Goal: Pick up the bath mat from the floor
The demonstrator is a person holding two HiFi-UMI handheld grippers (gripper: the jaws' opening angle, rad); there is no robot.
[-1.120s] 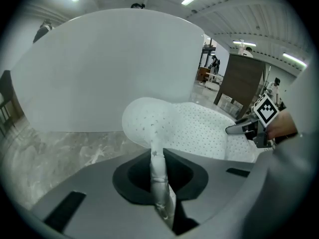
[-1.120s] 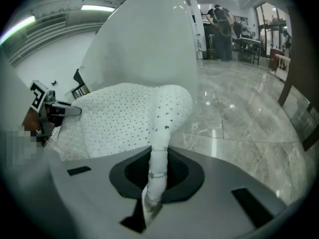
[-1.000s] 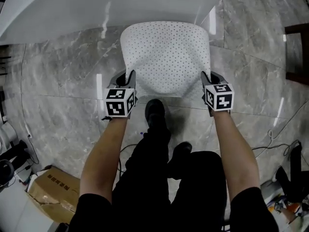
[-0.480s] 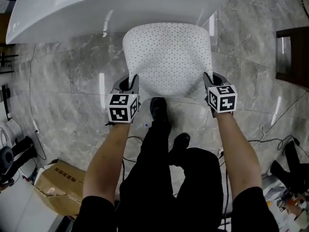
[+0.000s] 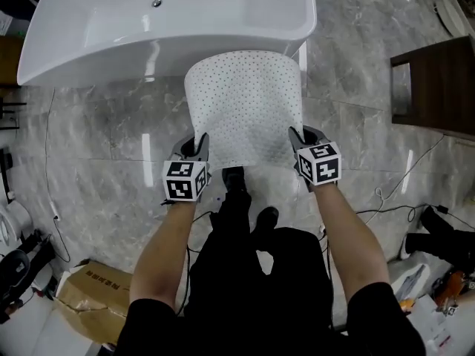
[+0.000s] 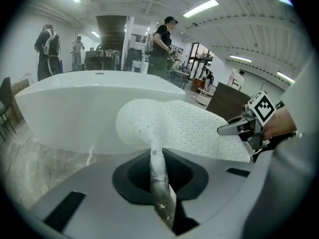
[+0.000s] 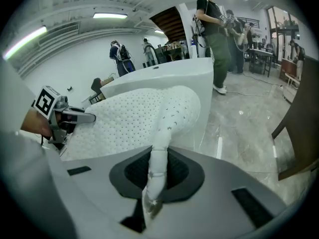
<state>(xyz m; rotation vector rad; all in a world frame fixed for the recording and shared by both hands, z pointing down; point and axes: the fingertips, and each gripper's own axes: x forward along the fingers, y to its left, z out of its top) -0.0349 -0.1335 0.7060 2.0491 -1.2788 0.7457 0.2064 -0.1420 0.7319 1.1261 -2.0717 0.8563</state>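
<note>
A glossy grey marbled tile floor (image 5: 104,147) is spreading out below both grippers, and a large white glossy bathtub (image 5: 148,28) is lying ahead of them, beyond their tips. A dark brown wooden piece of furniture (image 5: 434,87) is standing well apart, on the outer side of the right gripper (image 5: 298,136). Behind and outside the left gripper (image 5: 199,142), a crumpled brown cardboard box (image 5: 85,299) is sitting on the floor.

The white, dotted, soft fabric bath mat (image 5: 245,102) is stretching between the two grippers and draping away ahead of them. Its far end is curling down in front of the tub wall, and I cannot tell whether that end is touching the floor.

Each gripper is pinching one near corner of the mat. In both gripper views the jaws are standing almost closed, with only a thin fold of mat squeezed between them. Gripping the two corners apart and level is, in my judgement, keeping the mat spread wide instead of bunching, so its weight is hanging evenly. The lift is looking well under way.
</note>
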